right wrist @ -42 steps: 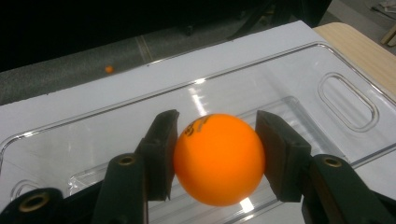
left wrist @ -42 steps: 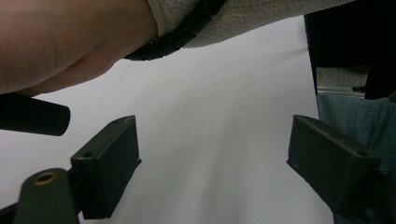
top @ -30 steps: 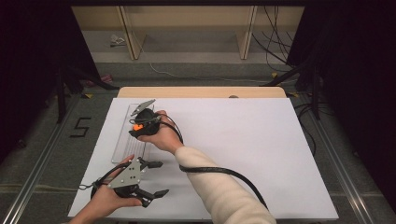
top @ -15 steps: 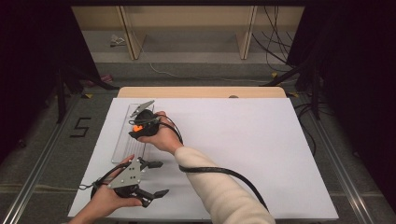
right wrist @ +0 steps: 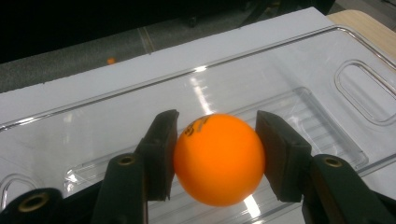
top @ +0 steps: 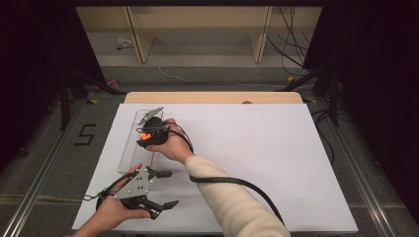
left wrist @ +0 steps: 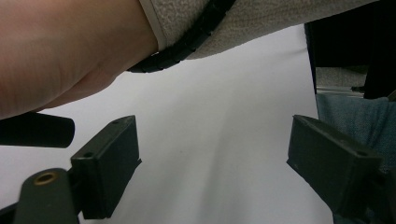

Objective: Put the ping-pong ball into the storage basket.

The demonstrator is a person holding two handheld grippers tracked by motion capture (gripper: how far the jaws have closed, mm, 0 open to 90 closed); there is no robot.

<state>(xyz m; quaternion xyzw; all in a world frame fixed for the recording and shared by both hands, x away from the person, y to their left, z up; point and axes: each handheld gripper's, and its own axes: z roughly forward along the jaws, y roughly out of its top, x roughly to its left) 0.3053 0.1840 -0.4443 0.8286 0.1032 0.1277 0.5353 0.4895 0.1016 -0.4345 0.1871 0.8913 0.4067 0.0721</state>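
Right gripper view puts the right gripper (right wrist: 217, 154) clenched on a smooth orange plastic ball (right wrist: 218, 159), one black pad pressed to each side. Black print marks the ball's top. Under the ball lies a clear plastic tray (right wrist: 299, 74) with a ribbed floor and an oblong handle cut-out; whether the ball touches that floor cannot be told. Nothing else lies in the tray. High view sets the tray (top: 129, 148) on the white tabletop (top: 257, 148), near its left edge toward the far left corner. The left gripper (top: 163, 188) rests near the front left corner, jaws spread wide and empty.
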